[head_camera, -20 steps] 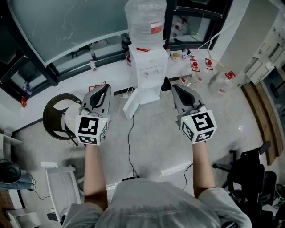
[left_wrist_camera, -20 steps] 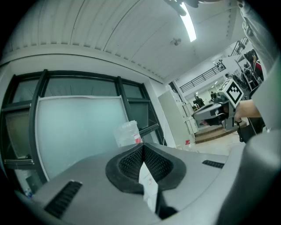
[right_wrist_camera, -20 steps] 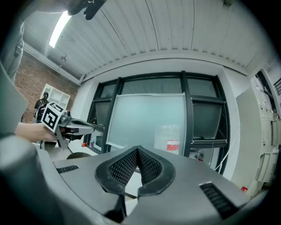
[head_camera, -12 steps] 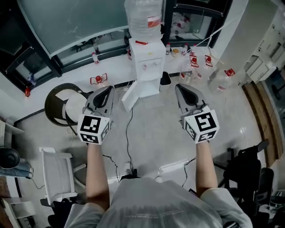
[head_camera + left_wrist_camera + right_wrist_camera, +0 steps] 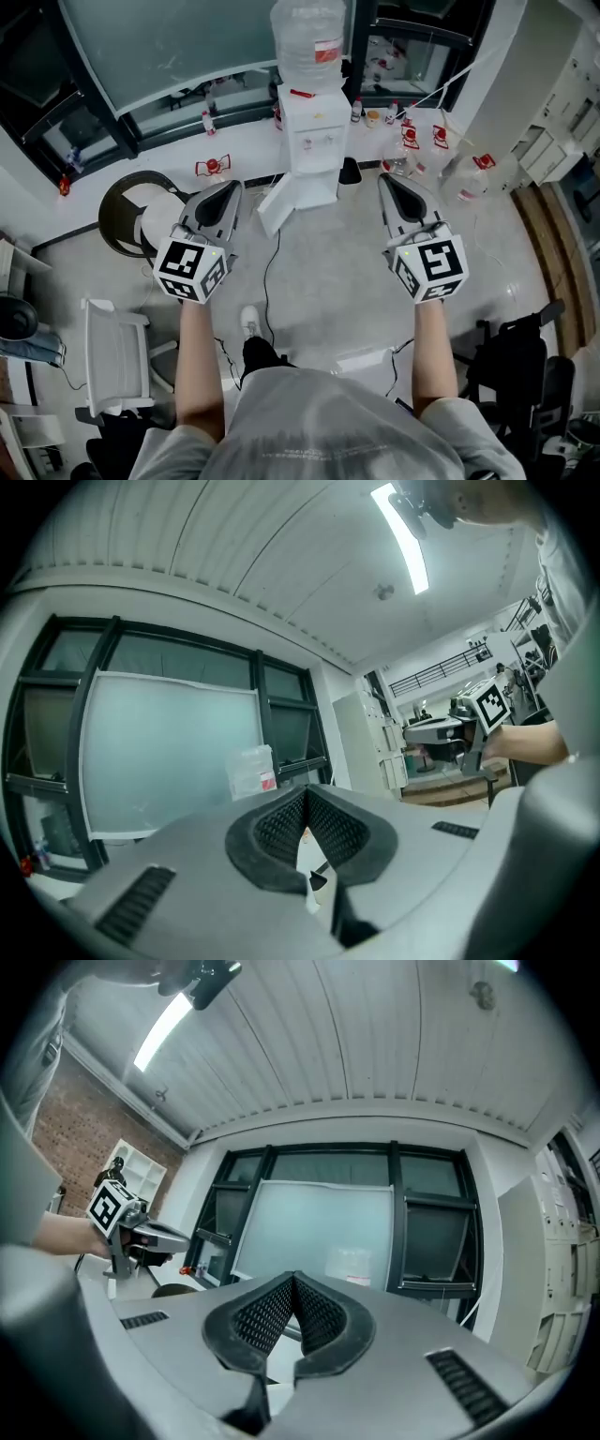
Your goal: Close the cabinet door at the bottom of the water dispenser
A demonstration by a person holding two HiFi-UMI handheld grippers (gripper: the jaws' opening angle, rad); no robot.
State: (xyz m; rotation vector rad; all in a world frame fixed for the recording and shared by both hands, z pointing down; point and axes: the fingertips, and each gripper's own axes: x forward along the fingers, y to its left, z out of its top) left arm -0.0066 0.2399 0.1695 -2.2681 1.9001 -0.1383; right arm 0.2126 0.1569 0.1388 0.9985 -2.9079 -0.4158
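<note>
The white water dispenser [image 5: 314, 141] stands against the glass wall with a clear bottle [image 5: 307, 37] on top. Its bottom cabinet door [image 5: 278, 206] hangs open, swung out to the left. My left gripper [image 5: 232, 186] is held level in the air, short of the door and to its left, shut with nothing in it. My right gripper [image 5: 386, 178] hovers to the right of the dispenser, also shut and empty. In the left gripper view the pads [image 5: 281, 827] meet and the bottle [image 5: 251, 771] shows beyond them. The right gripper view shows touching pads [image 5: 262, 1316] too.
A round black-rimmed stool [image 5: 127, 225] stands left of the dispenser. Several red-capped bottles [image 5: 412, 136] line the floor at its right. A black cable [image 5: 267, 272] runs across the floor toward me. A white chair [image 5: 112, 361] is at lower left, a black office chair [image 5: 520, 366] at lower right.
The floor and dispenser have shifted slightly up in the head view, and a shoe has come into view below. Both grippers stay shut and keep their spacing.
</note>
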